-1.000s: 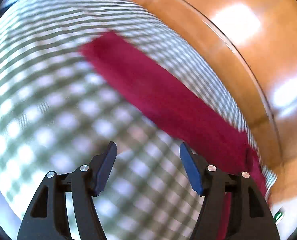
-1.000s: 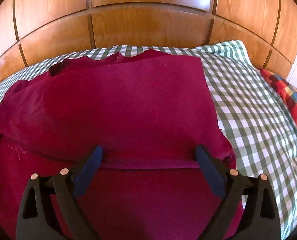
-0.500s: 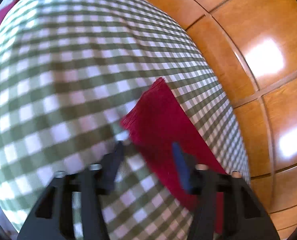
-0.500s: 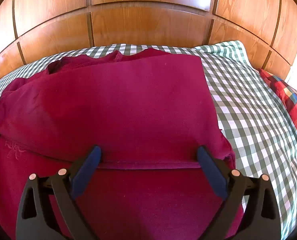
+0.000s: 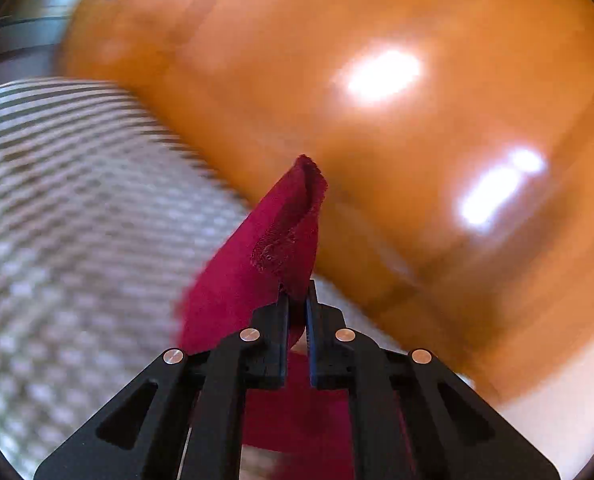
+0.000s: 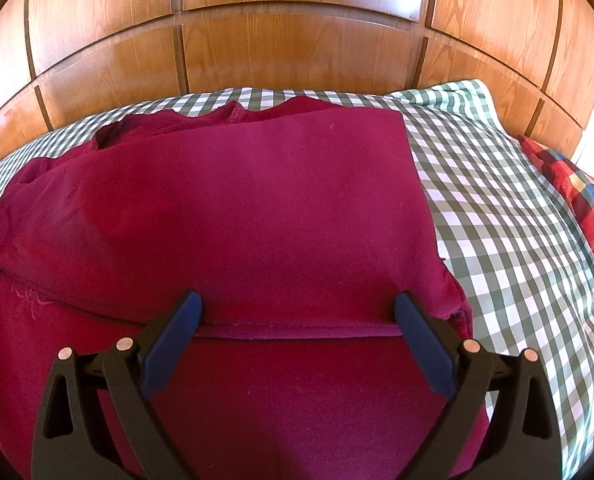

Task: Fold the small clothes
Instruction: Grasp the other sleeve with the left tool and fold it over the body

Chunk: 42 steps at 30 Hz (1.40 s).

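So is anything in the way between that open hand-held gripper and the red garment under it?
Nothing visible: the right hand-held gripper hangs open directly over the folded red garment, with only bare fabric between its fingers on the checked bedcover.

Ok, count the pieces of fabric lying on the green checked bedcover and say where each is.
2: a dark red fleece garment spread across the middle, and a red multicoloured plaid cloth at the right edge. Others may lie out of view.

Crimson garment (image 6: 257, 216) lies partly folded, one end (image 5: 293, 224) pinched and lifted.
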Each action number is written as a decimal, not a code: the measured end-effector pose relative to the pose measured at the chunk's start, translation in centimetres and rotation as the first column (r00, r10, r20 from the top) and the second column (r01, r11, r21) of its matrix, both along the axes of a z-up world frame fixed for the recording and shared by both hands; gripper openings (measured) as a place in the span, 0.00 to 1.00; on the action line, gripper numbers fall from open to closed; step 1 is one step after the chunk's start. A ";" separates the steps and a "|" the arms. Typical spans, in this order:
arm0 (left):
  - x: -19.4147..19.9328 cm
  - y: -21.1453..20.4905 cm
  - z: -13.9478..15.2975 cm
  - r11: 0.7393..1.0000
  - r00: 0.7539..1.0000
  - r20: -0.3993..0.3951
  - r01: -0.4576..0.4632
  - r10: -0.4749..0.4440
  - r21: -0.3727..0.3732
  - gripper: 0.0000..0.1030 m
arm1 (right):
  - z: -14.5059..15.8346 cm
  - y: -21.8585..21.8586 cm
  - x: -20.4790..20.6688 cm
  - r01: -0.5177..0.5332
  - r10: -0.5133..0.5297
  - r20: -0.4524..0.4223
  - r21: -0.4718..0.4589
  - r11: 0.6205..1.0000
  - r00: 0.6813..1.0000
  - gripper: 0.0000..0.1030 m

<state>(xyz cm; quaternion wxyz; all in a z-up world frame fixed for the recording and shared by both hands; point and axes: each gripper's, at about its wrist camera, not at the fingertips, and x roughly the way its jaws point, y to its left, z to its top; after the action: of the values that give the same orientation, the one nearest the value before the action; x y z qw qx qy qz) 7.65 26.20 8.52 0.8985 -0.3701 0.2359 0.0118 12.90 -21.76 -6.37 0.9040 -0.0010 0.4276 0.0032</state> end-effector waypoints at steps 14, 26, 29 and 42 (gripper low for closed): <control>4.6 -31.0 -11.3 0.683 0.729 -0.359 0.679 -0.583 0.270 0.08 | -0.1 -0.7 0.3 0.001 0.000 -0.012 0.074 0.997 1.000 0.94; -0.5 -26.0 -11.5 0.769 0.802 -0.285 0.590 -0.525 0.246 0.54 | 4.9 -3.5 -2.0 -0.059 0.047 0.042 0.379 0.924 0.998 0.72; -1.3 -24.4 -12.1 0.789 0.814 -0.289 0.570 -0.505 0.230 0.54 | 4.5 -1.9 -1.7 -0.115 0.129 0.001 0.452 0.885 0.992 0.71; -1.1 -21.2 -13.5 0.849 0.853 -0.303 0.492 -0.426 0.192 0.54 | 8.2 3.9 -0.4 -0.255 0.254 0.036 0.239 0.937 0.966 0.05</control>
<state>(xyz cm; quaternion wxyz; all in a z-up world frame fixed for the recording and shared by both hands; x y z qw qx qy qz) 6.59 5.00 -4.95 0.8789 -0.1756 0.4249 -0.1273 12.54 -17.87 1.86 0.8904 0.0535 0.4180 0.1721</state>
